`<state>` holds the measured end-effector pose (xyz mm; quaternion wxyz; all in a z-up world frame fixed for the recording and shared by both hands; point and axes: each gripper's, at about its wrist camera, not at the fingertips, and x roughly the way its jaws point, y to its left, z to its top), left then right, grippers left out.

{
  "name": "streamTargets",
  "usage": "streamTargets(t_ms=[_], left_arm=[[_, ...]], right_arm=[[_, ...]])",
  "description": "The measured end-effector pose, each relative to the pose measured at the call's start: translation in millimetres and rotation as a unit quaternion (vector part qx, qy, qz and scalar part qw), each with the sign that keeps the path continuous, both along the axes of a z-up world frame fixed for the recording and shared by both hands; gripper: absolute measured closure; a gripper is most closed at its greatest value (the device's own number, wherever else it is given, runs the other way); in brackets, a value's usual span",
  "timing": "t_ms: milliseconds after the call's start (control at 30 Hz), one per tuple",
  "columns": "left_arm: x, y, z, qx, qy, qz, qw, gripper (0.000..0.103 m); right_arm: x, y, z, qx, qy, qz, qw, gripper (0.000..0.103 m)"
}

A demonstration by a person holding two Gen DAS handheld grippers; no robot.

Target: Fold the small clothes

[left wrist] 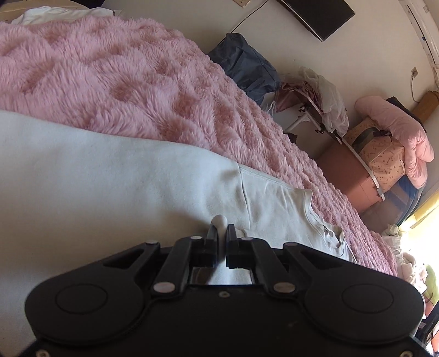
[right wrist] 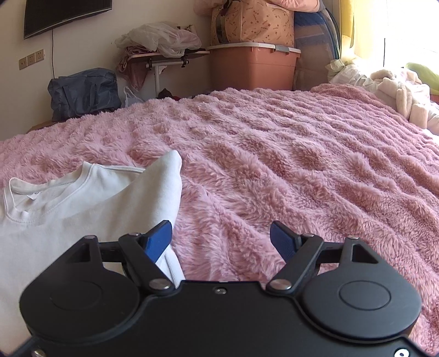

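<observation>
Right under my left lens, the left claw (left wrist: 221,233) is clamped tight on a pinch of the white shirt (left wrist: 115,170), and I can see a little nub of cloth poking up between its black fingers (left wrist: 231,233). That shirt lies spread across the near side of the bed, on top of the fluffy pink blanket (left wrist: 104,79), with its round neckline off to the right of my left view and a seam running across the cloth just ahead of the pinch. Over on my right camera, the right claw (right wrist: 221,237) stands wide open with nothing between its blue pads (right wrist: 160,239); the left pad sits over the shirt's edge, the right pad hangs over bare blanket. From this side I see the shirt's collar up at the left with a small tag inside, and one corner of the cloth rises into a soft peak just beyond the claw. Blanket stretches away well past it, rumpled in waves. Beyond the bed, against the wall, I make out a dark blue bag (right wrist: 83,92), a small table (right wrist: 167,56) heaped with clothes and clear plastic, a salmon storage bin (right wrist: 252,68) with a patterned bag on top, and a dark screen (right wrist: 65,15) mounted on the wall. Some pale plush things (right wrist: 403,93) are piled at the far right by the bright window.
</observation>
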<state>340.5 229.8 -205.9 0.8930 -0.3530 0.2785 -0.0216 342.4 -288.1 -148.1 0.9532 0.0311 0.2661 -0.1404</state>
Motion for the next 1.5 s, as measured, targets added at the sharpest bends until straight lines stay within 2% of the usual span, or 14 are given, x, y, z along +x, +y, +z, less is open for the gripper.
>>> streamTargets(t_ms=[133, 233, 300, 433, 500, 633, 767, 900, 967, 1033, 1133, 1267, 1400, 1500], left_arm=[[1.0, -0.9, 2.7, 0.004, -0.002, -0.006, 1.0, 0.101], [1.6, -1.5, 2.1, 0.005, -0.001, -0.009, 0.9999, 0.101], [1.5, -1.8, 1.5, 0.004, -0.001, -0.01, 0.9999, 0.101], [0.8, -2.3, 1.6, -0.003, -0.008, -0.011, 0.9999, 0.1], [-1.0, -3.6, 7.0, -0.012, -0.025, -0.015, 0.9995, 0.1], [5.6, -10.7, 19.0, -0.005, -0.045, -0.029, 0.9986, 0.1], [17.4, -17.3, 1.9, 0.019, 0.002, -0.019, 0.9996, 0.099], [18.9, -16.2, -15.0, 0.028, 0.009, -0.022, 0.9993, 0.095], [17.0, -13.1, -11.2, 0.019, 0.003, -0.024, 0.9995, 0.092], [11.3, -9.8, -1.2, 0.024, -0.002, -0.015, 0.9996, 0.076], [-2.8, -6.5, 18.3, 0.031, -0.02, -0.007, 0.9993, 0.072], [-21.9, -19.8, 40.0, 0.028, -0.042, -0.036, 0.9981, 0.068], [-32.0, -45.4, 28.0, 0.035, -0.004, -0.075, 0.9966, 0.066], [-35.9, -51.4, 4.9, 0.032, 0.026, -0.075, 0.9964, 0.065]], right_arm=[[19.4, 9.3, 9.4, 0.015, -0.017, 0.062, 0.998, 0.024], [43.3, 10.7, 6.5, -0.005, 0.0, 0.053, 0.999, 0.024], [54.1, 1.3, 4.8, 0.022, -0.001, 0.05, 0.999, 0.034], [73.3, -22.1, -3.0, 0.128, 0.027, 0.051, 0.99, 0.098], [72.1, -26.1, -2.9, 0.148, 0.014, 0.043, 0.988, 0.097], [70.5, -22.0, 7.5, 0.105, -0.008, 0.051, 0.993, 0.099], [86.0, -34.7, -8.7, 0.096, 0.029, 0.028, 0.995, 0.099], [86.9, -39.3, -27.8, 0.098, 0.04, 0.026, 0.994, 0.098], [83.2, -39.9, -24.0, 0.096, 0.032, 0.022, 0.995, 0.079], [71.7, -39.0, -12.8, 0.092, 0.013, 0.021, 0.995, 0.071], [44.3, -28.2, 10.3, 0.07, -0.014, 0.071, 0.995, 0.068], [-1.2, -6.6, 28.2, 0.072, -0.011, 0.14, 0.987, 0.067], [-38.8, 17.0, 16.3, 0.08, 0.031, 0.195, 0.977, 0.067], [-47.5, 20.1, -7.7, 0.084, 0.073, 0.195, 0.974, 0.067]])
